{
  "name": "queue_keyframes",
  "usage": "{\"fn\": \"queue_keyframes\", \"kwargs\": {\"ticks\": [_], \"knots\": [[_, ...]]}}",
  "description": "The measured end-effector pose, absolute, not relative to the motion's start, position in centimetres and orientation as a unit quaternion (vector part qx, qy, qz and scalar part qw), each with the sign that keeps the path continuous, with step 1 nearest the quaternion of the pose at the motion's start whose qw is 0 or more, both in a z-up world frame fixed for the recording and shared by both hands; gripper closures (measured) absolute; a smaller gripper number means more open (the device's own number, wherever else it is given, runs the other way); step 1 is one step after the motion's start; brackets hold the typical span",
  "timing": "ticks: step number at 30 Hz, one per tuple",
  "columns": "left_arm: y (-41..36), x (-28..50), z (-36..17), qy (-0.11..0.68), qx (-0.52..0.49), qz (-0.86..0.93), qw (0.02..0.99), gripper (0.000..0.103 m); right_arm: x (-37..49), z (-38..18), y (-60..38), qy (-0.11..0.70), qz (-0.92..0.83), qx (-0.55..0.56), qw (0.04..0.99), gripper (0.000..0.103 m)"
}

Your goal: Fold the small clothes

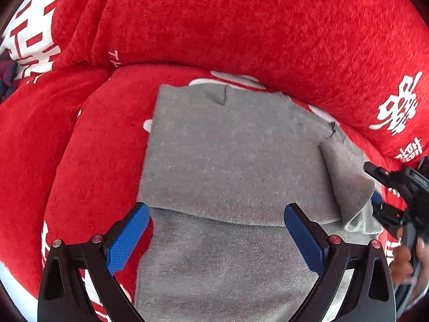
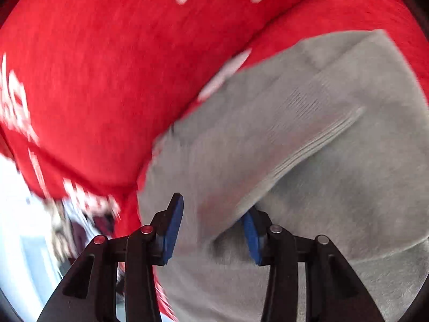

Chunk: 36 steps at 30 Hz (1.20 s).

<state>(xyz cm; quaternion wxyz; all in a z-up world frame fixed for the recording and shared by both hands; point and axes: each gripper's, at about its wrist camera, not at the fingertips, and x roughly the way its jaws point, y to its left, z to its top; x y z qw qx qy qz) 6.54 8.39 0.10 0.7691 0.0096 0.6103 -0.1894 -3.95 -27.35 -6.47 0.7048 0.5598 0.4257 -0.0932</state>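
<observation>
A grey knit garment (image 1: 230, 155) lies partly folded on a red cover (image 1: 241, 26); one folded layer ends just past my left fingers. My left gripper (image 1: 217, 209) is open and empty, low over the garment's near part. My right gripper (image 1: 386, 187) shows at the right edge, by a raised flap of the garment. In the blurred right wrist view the right gripper (image 2: 214, 212) has its jaws apart around a ridge of the grey garment (image 2: 308, 139); the cloth covers the tip of the right finger (image 2: 252, 233).
The red cover with white characters (image 1: 396, 104) spreads over a seat and a padded back behind the garment. A bright pale area (image 2: 18, 201) shows at the left of the right wrist view.
</observation>
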Motion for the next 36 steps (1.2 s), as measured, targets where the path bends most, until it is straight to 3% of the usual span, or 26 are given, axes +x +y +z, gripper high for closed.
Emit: {"fn": "queue_keyframes", "kwargs": {"ticks": [1,7,12,17,18,19,21,36], "knots": [[8.6,6.6,0.3,0.608,0.004,-0.193,0.770,0.002,-3.6,-6.3,-27.6,0.422,-0.099,0.560,0.707,0.098],[10.2,7.4,0.7,0.603,-0.041,-0.220,0.765,0.002,2.3,-2.4,-22.0,0.474,0.009,0.395,0.787,0.097],[11.8,7.7,0.1,0.611,-0.071,-0.210,0.760,0.002,4.9,-4.3,-13.8,0.559,0.089,0.247,0.786,0.096],[11.6,7.8,-0.6,0.619,-0.073,-0.223,0.750,0.002,4.1,-6.2,-10.2,0.610,0.096,0.145,0.773,0.092],[11.1,7.7,-0.9,0.622,-0.073,-0.232,0.744,0.002,3.5,-5.9,-10.1,0.609,0.099,0.142,0.774,0.085],[10.7,7.8,-1.0,0.624,-0.073,-0.236,0.741,0.002,3.0,-5.6,-10.2,0.609,0.100,0.146,0.773,0.075],[9.5,7.9,-1.3,0.631,-0.078,-0.253,0.729,0.002,1.8,-5.0,-11.2,0.607,0.093,0.165,0.772,0.067],[7.6,10.1,-4.4,0.677,-0.109,-0.223,0.693,0.002,-15.1,-7.0,-28.7,0.511,-0.101,0.529,0.670,0.066]]}}
